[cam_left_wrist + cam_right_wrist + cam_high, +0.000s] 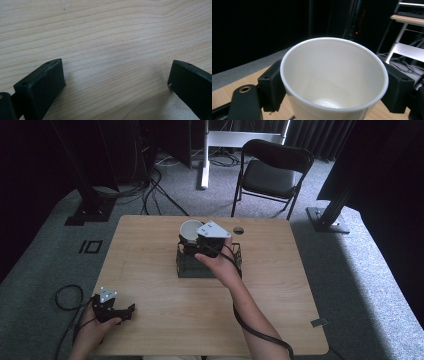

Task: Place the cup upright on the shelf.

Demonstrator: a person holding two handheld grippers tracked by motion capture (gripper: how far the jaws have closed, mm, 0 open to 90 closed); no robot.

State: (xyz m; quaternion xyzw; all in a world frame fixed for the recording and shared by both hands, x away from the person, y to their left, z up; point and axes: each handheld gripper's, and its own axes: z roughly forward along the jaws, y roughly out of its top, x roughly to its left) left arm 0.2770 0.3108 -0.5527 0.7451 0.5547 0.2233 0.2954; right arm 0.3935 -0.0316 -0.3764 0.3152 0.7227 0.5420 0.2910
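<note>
Left gripper [121,312] rests on table [165,320] at near left corner, well apart from basket; jaws spread wide, bare wood between them.

Right gripper [192,241] held over black wire basket [186,266] at table middle, jaws clamped on either side of white cup [332,82].

Cup upright, empty, above basket's far left corner.

Black chair [272,172] beyond basket, off table's far edge.
</note>
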